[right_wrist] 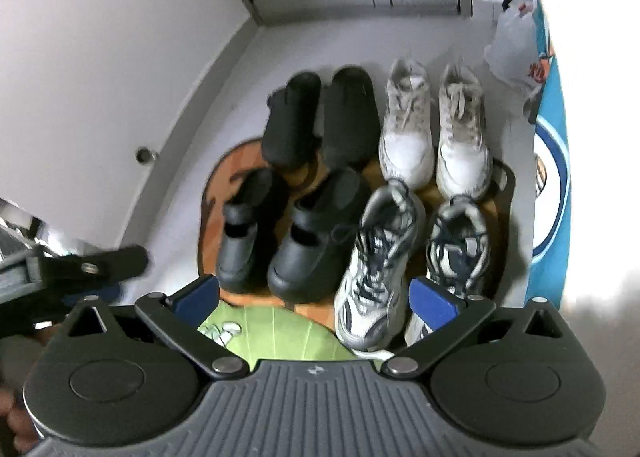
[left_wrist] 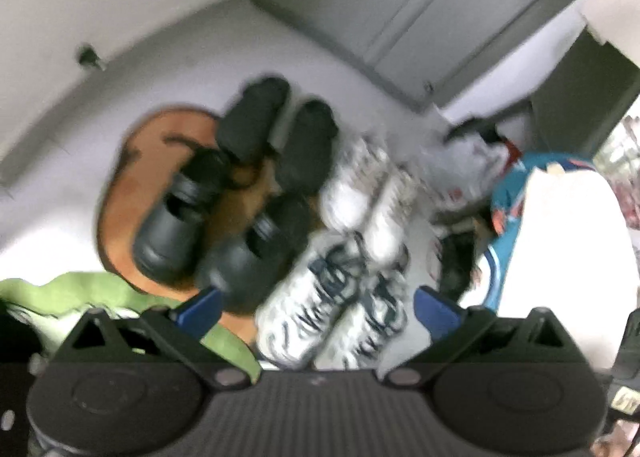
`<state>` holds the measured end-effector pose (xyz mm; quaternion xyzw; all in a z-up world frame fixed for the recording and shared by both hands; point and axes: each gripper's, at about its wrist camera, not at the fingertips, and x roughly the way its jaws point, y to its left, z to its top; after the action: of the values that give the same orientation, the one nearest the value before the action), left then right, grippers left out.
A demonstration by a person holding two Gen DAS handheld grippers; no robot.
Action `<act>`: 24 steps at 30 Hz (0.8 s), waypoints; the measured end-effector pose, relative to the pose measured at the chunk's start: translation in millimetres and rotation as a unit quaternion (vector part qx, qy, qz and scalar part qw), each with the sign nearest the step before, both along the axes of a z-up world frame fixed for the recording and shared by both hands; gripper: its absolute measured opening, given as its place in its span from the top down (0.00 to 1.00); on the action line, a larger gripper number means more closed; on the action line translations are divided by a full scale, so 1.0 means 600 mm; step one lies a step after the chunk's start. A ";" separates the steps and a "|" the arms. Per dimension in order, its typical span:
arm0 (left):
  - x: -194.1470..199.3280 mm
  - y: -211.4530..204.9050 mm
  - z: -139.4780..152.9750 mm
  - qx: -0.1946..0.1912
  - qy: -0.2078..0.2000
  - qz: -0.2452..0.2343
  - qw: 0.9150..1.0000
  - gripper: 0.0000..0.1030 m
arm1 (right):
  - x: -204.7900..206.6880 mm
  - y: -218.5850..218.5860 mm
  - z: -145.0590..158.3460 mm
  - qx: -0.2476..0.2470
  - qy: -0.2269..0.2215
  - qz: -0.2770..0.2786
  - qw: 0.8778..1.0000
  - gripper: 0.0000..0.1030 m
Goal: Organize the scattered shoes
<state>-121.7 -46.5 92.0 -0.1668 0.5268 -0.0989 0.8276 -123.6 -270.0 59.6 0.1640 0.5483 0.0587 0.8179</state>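
Blue-padded right hand-held gripper (right_wrist: 314, 293) spread, empty, above shoes (right_wrist: 372, 257); left (left_wrist: 318, 305) likewise, blurry.

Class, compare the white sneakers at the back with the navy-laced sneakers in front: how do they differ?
The white sneakers are plain white with pale laces; the navy-laced sneakers carry dark laces and dark trim. The white sneakers lie farther from the camera, partly off the orange mat; the navy-laced sneakers rest nearer, on it. Both pairs sit side by side.

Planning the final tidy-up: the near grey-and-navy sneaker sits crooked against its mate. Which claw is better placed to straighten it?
Probably right. The right claw is open, with the tilted sneaker just ahead in a sharp view. The left claw is open too, but its view is blurred.
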 end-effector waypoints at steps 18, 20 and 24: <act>0.000 -0.017 -0.039 0.094 0.014 0.010 0.995 0.00 | -0.011 0.010 0.003 0.000 0.014 0.025 1.000 0.00; -0.003 -0.017 -0.042 0.095 0.017 0.002 0.995 0.00 | -0.012 0.010 0.003 -0.011 0.011 0.023 1.000 0.00; -0.005 -0.014 -0.050 0.112 0.015 0.000 0.994 0.00 | -0.009 0.004 -0.003 0.017 0.028 0.021 0.999 0.00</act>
<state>-124.7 -55.1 62.2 -0.0747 0.5467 -0.0364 0.8332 -128.8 -267.8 57.6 0.1679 0.5731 0.0802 0.7981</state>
